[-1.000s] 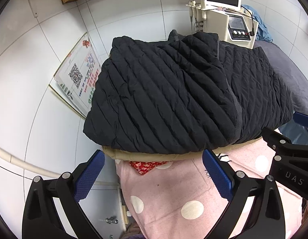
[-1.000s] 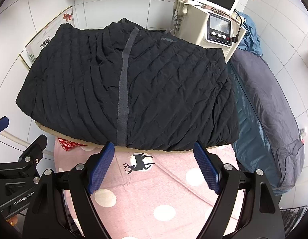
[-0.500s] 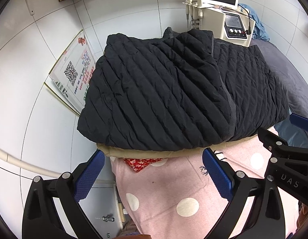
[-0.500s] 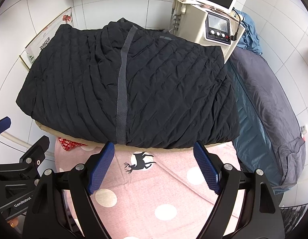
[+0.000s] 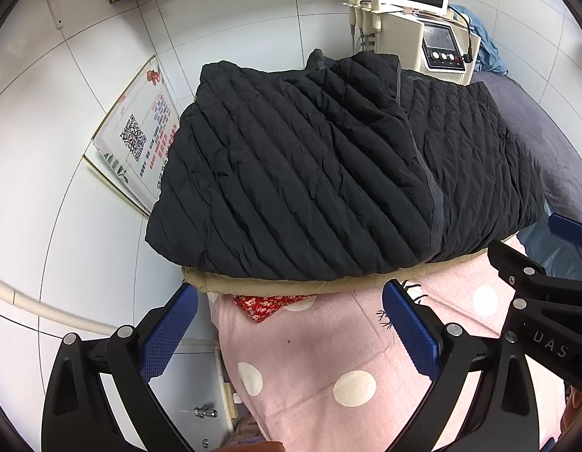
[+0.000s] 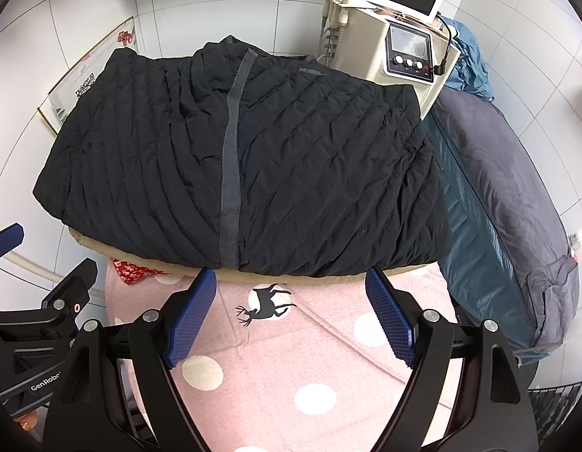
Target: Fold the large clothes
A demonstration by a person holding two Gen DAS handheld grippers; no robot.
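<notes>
A black quilted jacket [image 5: 321, 173] [image 6: 253, 165] lies folded into a broad rectangle on top of a beige garment [image 5: 291, 282] [image 6: 321, 277], which rests on a pink polka-dot blanket [image 5: 328, 358] [image 6: 309, 358]. A grey placket strip [image 6: 230, 173] runs down the jacket's middle. My left gripper [image 5: 287, 297] hovers open above the blanket, just short of the jacket's near edge, with nothing between its blue pads. My right gripper [image 6: 291, 286] is likewise open and empty near that edge. Each gripper shows at the side of the other's view.
A beige machine with a screen [image 5: 415, 11] [image 6: 400, 26] stands behind the jacket. A grey and blue bedding roll [image 6: 517, 207] lies to the right. A framed notice [image 5: 136, 139] leans on the tiled wall at left. Red patterned cloth [image 5: 260, 305] peeks out under the beige garment.
The left wrist view has tilted slightly, so the jacket sits a little farther away and lower in frame. The jacket and the right gripper have not moved.
</notes>
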